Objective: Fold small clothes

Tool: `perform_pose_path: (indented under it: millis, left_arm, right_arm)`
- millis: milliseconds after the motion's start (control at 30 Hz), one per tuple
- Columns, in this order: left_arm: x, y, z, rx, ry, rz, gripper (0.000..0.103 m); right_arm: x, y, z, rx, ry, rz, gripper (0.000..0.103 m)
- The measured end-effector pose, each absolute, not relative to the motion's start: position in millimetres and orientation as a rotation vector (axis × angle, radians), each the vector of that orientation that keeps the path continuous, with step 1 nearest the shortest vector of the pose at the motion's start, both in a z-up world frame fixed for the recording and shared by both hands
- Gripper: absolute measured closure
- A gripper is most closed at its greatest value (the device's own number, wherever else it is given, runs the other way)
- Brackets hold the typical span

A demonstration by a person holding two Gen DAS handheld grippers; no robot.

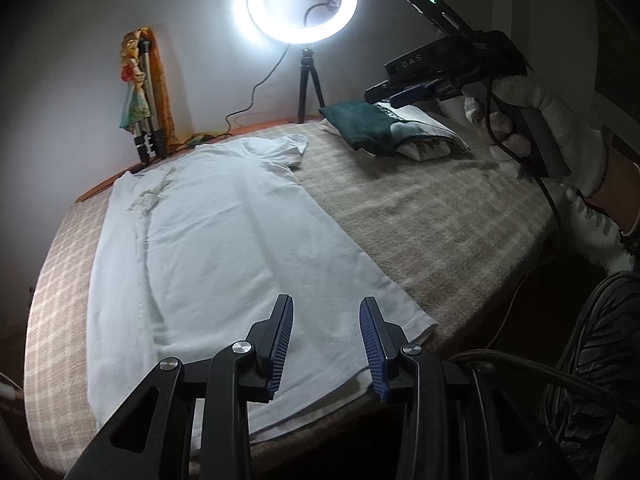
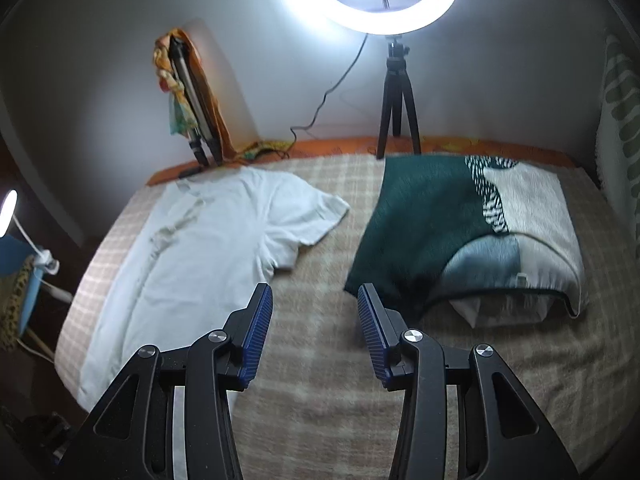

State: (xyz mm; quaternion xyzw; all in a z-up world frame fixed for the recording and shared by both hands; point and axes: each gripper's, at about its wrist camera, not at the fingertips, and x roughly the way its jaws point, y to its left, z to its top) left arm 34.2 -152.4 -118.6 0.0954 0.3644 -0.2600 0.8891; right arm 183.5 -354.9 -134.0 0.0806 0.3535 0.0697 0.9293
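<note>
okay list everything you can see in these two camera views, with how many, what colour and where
T-shirt: one, white, spread flat on the blanket's left part, one side folded in.
Blanket: one, beige check, covering the bed.
Pillow: one, dark green, white and grey-blue, on the blanket to the right of the T-shirt.
Ring light: one, white, lit, on a black tripod at the far edge by the wall.
Folded tripod: one, draped with an orange patterned cloth, leaning on the wall at the far left.
Small lamp: one, white, lit, beside the bed at left.
Left gripper: blue fingers apart, empty, over the T-shirt's near hem.
Right gripper: blue fingers apart, empty, over bare blanket.
Gloved hand: white, holding the right gripper.
</note>
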Motion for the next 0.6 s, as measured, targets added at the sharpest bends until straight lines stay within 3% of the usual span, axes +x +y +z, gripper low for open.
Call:
perform_pose_path:
  millis: [200,333,600]
  left_arm:
    - [31,-196,-142,0.271,0.802,-0.62,0.067]
    - [32,-216,-157,0.302,0.84,-0.646,0.058]
    - [40,-234,-170,0.309,0.876,-0.651,0.056]
  right_arm:
    - [191,-356,-162,0.159,0.768,0.16,0.06]
    - [206,-354,-177,0.181,0.8,0.181,0.06]
    - [253,-344,-198,0.272,0.866,0.23,0.059]
